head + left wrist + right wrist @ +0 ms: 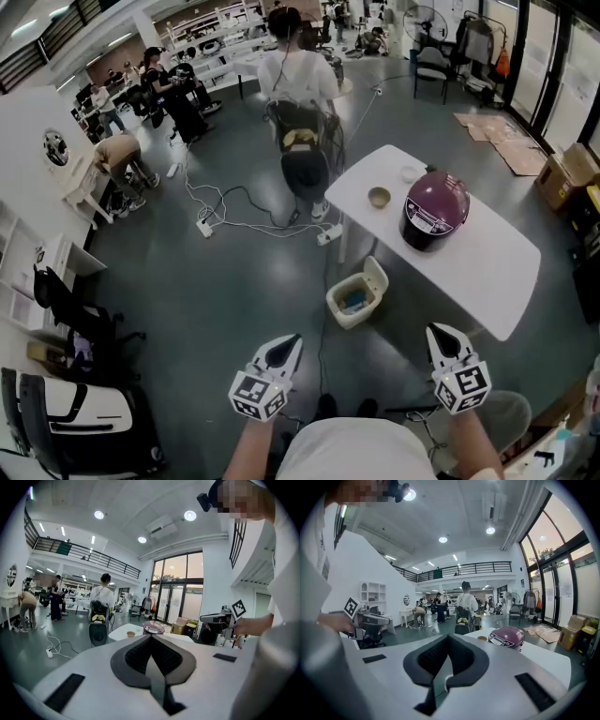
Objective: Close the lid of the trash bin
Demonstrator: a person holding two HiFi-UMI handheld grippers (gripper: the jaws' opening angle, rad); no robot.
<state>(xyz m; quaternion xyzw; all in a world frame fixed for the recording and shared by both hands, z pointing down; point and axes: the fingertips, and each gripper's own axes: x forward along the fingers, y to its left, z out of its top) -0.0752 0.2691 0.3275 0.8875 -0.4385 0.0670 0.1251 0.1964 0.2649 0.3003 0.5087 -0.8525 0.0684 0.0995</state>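
Note:
In the head view a small cream trash bin (pixel 352 300) stands on the grey floor beside the white table (pixel 487 267). Its hinged lid (pixel 376 275) stands upright on the far right side, and something blue lies inside. My left gripper (pixel 286 345) is held low, near and left of the bin, jaws shut and empty. My right gripper (pixel 442 334) hangs near and right of the bin, also shut and empty. Both gripper views look over the room above the bin, which they do not show; the left gripper (pixel 151 638) and right gripper (pixel 448 638) have their pads together.
On the table stand a purple domed appliance (pixel 434 208) and a small bowl (pixel 379 197). A person (pixel 298 75) stands past the table by a dark chair. Cables and power strips (pixel 203 226) lie on the floor at the left. Flat cardboard (pixel 511 141) lies far right.

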